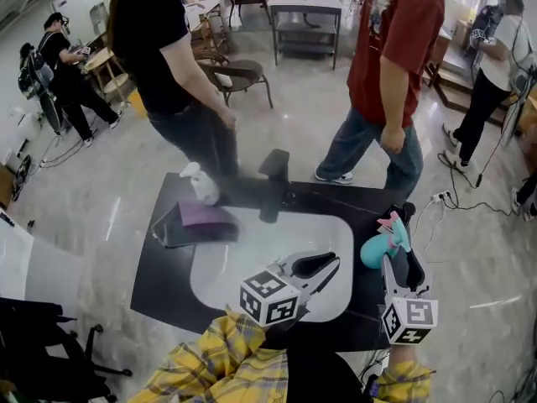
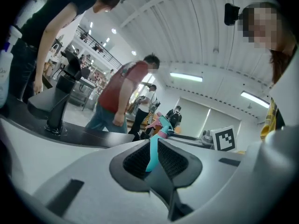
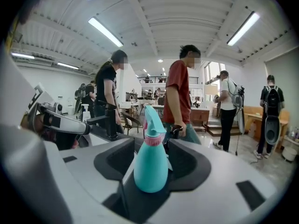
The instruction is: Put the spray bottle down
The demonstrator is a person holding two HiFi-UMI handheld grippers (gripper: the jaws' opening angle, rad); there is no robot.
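Firstly, spray bottle (image 3: 150, 164): teal, pear-shaped body, pink collar (image 3: 153, 138), teal trigger head; smooth opaque moulded plastic, so its fill cannot be told. It stands upright between the jaws of the right gripper (image 1: 404, 263), which are spread wide, with a dark gap at either flank and apparently no pressure on it; its base seems to rest on the black table (image 1: 164, 296). Judged light, stiff-walled with slight give, and slick on its curves. It is best taken at the broad lower belly, where flat pads bear most, not at the tapering neck or the trigger, and it is probably easy to tip if nudged. Left gripper (image 1: 323, 264): jaws drawn almost together, nothing in them, the bottle visible through the slit well beyond. Ahead of those jaws: glossy white basin (image 1: 252, 246), black tap (image 1: 273, 175), purple cloth (image 1: 205, 215), small white bottle (image 1: 201, 185).
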